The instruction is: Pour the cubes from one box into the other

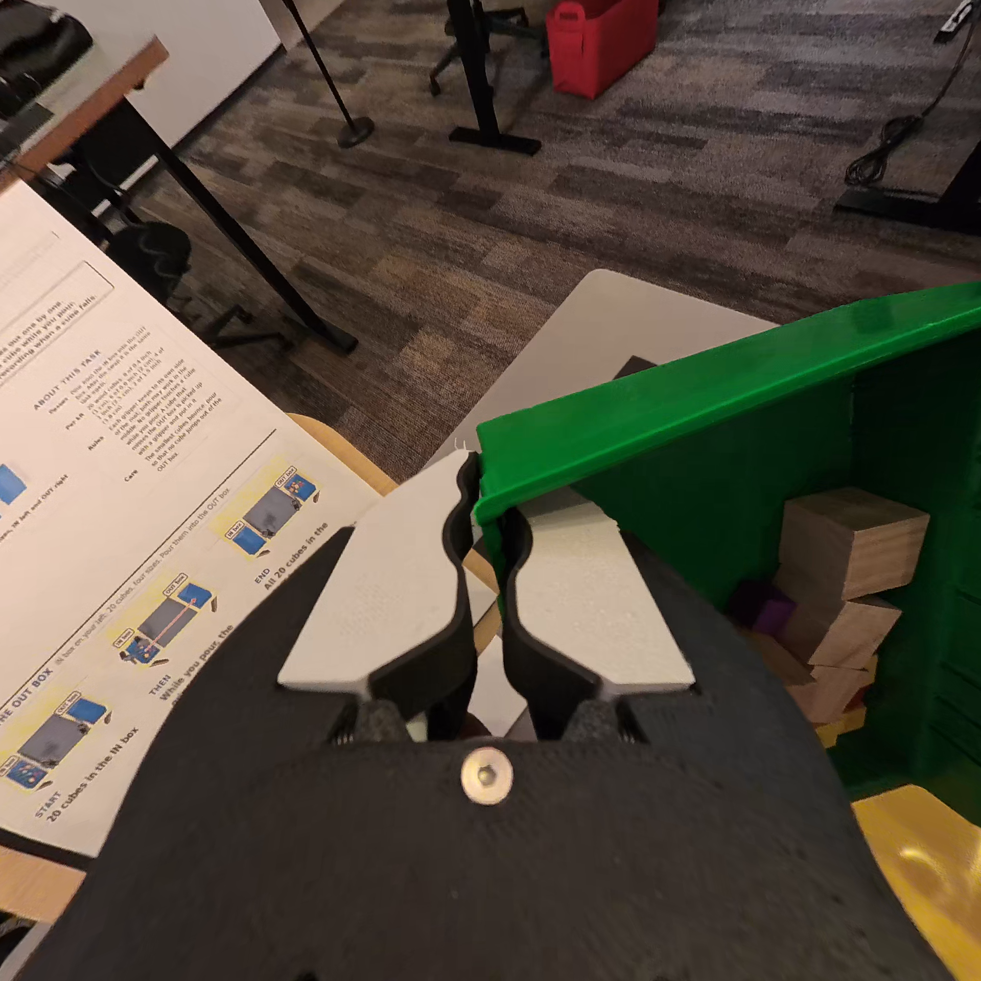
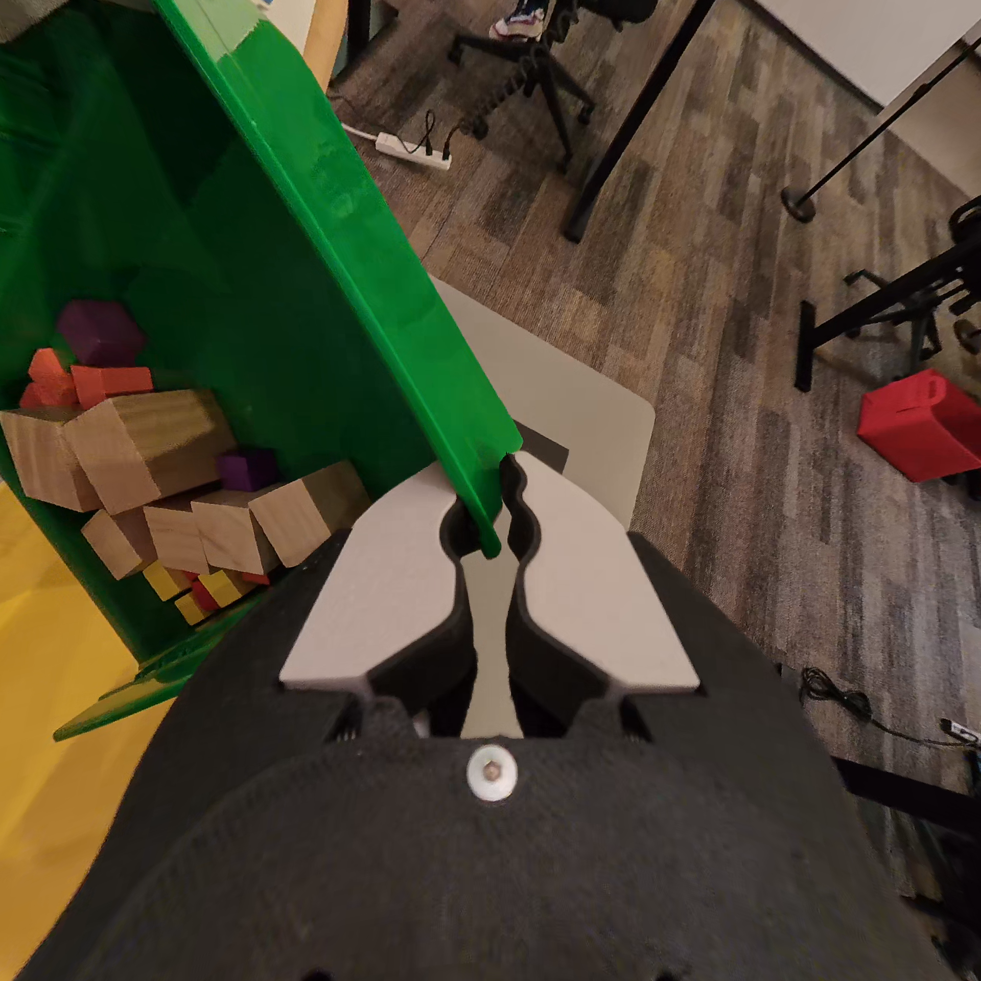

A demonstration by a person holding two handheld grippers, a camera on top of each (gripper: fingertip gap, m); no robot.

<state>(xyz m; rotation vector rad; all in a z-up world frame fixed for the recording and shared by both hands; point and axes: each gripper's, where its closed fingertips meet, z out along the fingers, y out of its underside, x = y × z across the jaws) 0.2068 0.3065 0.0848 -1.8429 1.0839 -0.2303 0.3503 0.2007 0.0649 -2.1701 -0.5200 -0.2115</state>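
A green box [image 1: 743, 414] is lifted and tilted steeply between both grippers. My left gripper [image 1: 485, 493] is shut on the rim at its left corner. My right gripper [image 2: 499, 499] is shut on the rim at the right corner of the same green box [image 2: 276, 223]. Several cubes lie piled against the box's lower wall: large wooden cubes [image 2: 154, 440] [image 1: 849, 536], small purple cubes [image 2: 98, 332] [image 1: 769, 616], red cubes [image 2: 111, 382] and yellow cubes [image 2: 220, 584]. A yellow box [image 2: 48, 663] [image 1: 929, 860] lies just below the green box's lower edge.
A printed instruction sheet [image 1: 106, 504] lies on the wooden table at the left. A white mat corner [image 1: 610, 329] [image 2: 573, 387] shows beyond the box. Below is carpet with a red bin [image 1: 600, 42] [image 2: 923, 424], table legs, a chair base and a power strip [image 2: 409, 148].
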